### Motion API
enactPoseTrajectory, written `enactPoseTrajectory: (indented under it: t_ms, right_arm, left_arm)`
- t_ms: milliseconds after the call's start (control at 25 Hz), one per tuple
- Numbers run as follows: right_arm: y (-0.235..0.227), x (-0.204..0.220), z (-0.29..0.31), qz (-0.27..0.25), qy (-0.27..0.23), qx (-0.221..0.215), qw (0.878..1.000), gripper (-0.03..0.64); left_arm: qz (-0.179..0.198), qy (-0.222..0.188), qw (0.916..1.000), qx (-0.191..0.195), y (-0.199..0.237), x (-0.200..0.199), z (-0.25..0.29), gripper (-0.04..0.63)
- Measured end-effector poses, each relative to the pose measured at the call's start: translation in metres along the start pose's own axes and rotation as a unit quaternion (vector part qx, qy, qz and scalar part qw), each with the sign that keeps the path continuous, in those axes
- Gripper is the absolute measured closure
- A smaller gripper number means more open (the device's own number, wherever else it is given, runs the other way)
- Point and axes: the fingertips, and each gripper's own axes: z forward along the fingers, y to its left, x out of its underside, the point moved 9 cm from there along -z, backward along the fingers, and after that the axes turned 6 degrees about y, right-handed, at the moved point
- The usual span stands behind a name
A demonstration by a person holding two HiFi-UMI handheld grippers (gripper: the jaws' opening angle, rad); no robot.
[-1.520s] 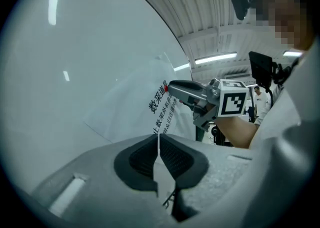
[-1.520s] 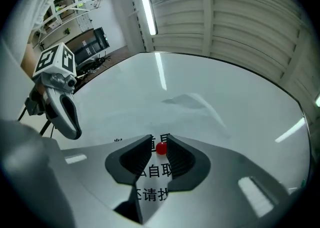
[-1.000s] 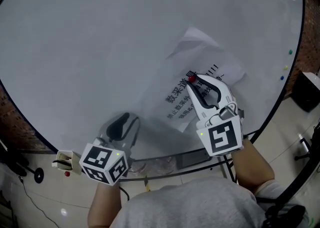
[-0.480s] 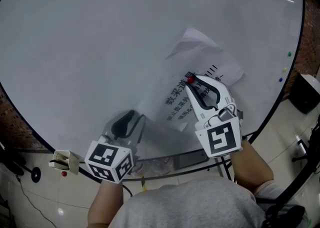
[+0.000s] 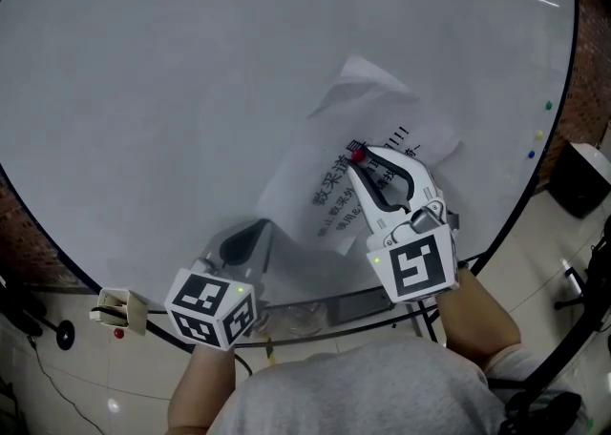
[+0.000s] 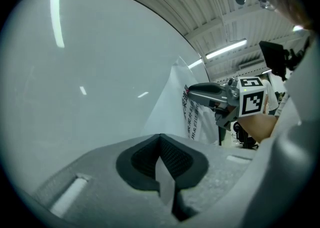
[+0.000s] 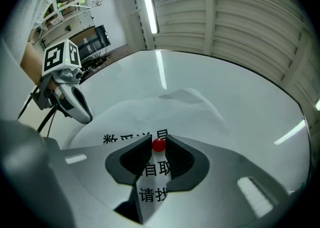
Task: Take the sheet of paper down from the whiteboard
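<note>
A white sheet of paper with black printed characters hangs crumpled on the whiteboard. A small red magnet sits on its printed middle. My right gripper points at the board, and its fingertips press on the red magnet from both sides. At the sheet's lower left corner, my left gripper is shut, and a strip of the paper shows between its pads. In the left gripper view the sheet runs away to the right gripper.
Small coloured magnets dot the board's right edge. A ledge runs along the board's bottom edge. A black object stands on the floor at the right, and a small white holder sits at the lower left.
My left gripper has moved right to the sheet's lower left corner and shut on it. The right gripper has stayed at the red magnet.
</note>
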Motion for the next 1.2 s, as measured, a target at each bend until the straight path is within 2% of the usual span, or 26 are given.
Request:
enactPoseTrajectory:
  t_ms: [280,480,560,640,720,1000,1200]
  right_arm:
    - [-0.001,0.001,0.001,0.001,-0.001,-0.002,1.0,0.535]
    - [-0.001,0.001,0.001,0.0,-0.001,-0.003,1.0,0.535]
    - [0.0,0.0,0.0,0.0,-0.002,-0.003,1.0,0.535]
    - [0.0,0.0,0.0,0.001,-0.003,-0.003,1.0,0.535]
    - [0.0,0.0,0.0,0.002,-0.004,-0.002,1.0,0.535]
    - [0.0,0.0,0.0,0.001,-0.006,-0.003,1.0,0.535]
    - [0.0,0.0,0.001,0.004,-0.005,-0.003,1.0,0.535]
  left_arm:
    - [0.004,0.002,0.9999,0.011,-0.006,0.004,-0.005,0.593]
    - [-0.001,0.004,0.9999,0.013,-0.007,0.008,-0.008,0.563]
    - [0.003,0.003,1.0,0.005,-0.007,0.009,-0.01,0.498]
    - [0.005,0.006,0.9999,-0.007,-0.005,0.009,-0.011,0.393]
    - [0.005,0.004,0.9997,-0.024,-0.003,0.008,-0.01,0.356]
    - [0.02,-0.005,0.9973,-0.071,-0.006,0.006,-0.007,0.364]
    - [0.019,-0.003,0.9976,-0.067,-0.009,0.005,0.005,0.502]
